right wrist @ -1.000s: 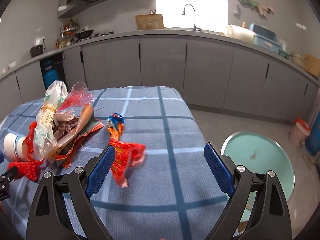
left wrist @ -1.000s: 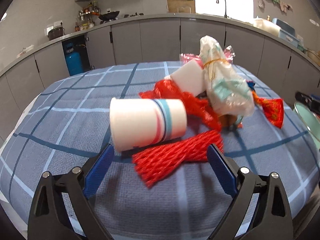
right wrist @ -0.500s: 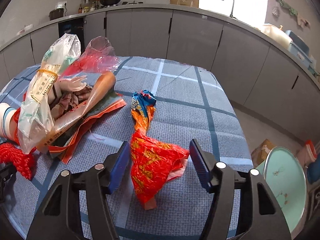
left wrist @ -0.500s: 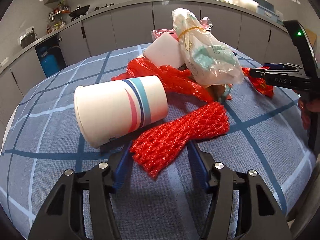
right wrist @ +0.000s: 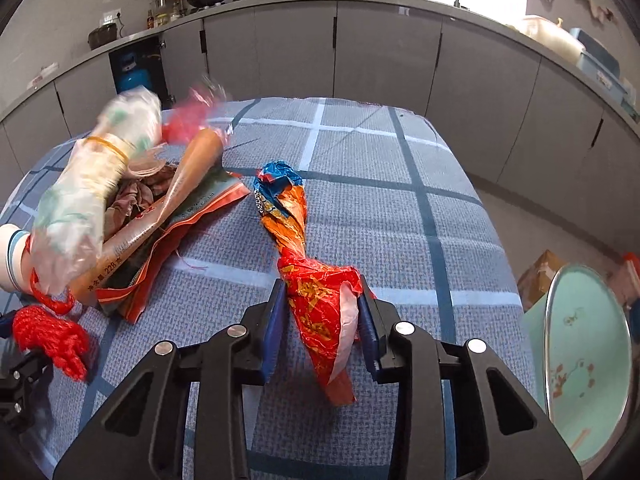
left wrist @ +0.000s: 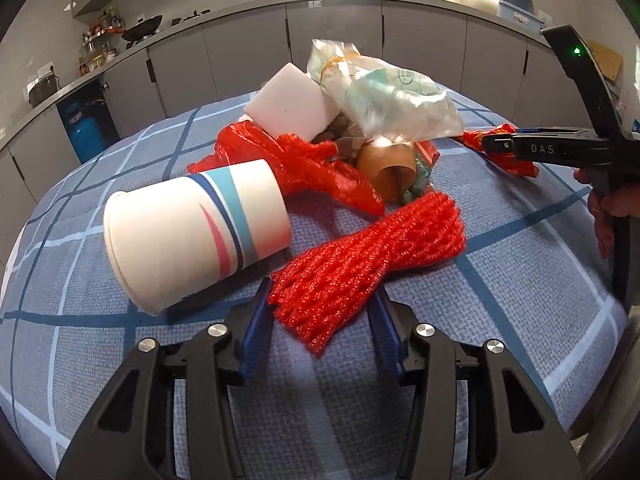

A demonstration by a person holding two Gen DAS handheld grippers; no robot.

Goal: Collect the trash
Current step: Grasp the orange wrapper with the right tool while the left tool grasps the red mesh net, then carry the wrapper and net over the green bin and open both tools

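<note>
The left gripper [left wrist: 322, 304] has its jaws clamped on the near end of the red mesh net [left wrist: 360, 260], which lies on the tabletop [left wrist: 100, 360] just beside the paper cup [left wrist: 192, 228]. The right gripper [right wrist: 322, 320] has its jaws pressed on the twisted orange wrapper [right wrist: 316, 288], well apart from that cup. Both of these 2 things are soft and thin, so I think they could slip out when lifted, and the net may drag the cup so that it rolls.

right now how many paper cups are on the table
1. The paper cup lies on its side on the table, left of the red mesh net; the trash pile may hide others.
</note>
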